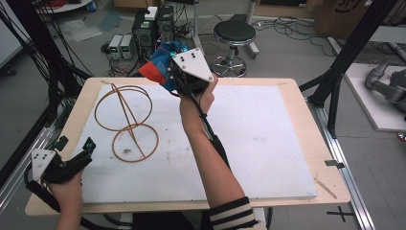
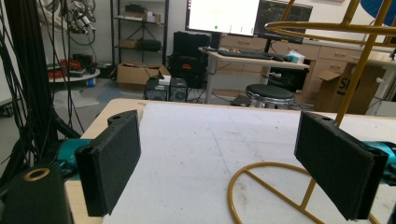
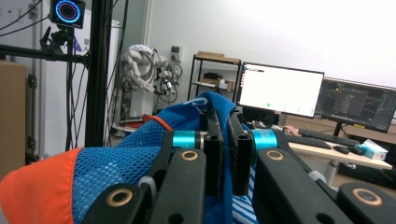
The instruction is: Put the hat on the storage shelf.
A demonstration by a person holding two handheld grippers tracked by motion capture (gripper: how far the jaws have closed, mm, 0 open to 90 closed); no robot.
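- Holding the blue mesh garment (image 1: 162, 67) aloft, the right gripper (image 3: 225, 154) has its jaws clamped tight on a fold of the fabric, raised above the far edge of the white board (image 1: 258, 143); the orange trim hangs off to the left of the grip
- Waiting low at the near left corner of the board, the left gripper (image 2: 233, 163) stands with its jaws wide apart and nothing between the pads, just beside the base ring of the gold wire stand (image 1: 128, 122)
- My reading is that the garment is meant for the stand, so carry it over the upper ring before lowering, with the loose cloth hanging free below the jaws
- Keep the pinch firm until cloth drapes over the wire; a thin mesh fold could slip out
- Use the free gripper to steady the stand's upright if it tips, since the light wire frame will likely shift under a dragged hem
- Lower slowly so the mesh does not snag on the ring
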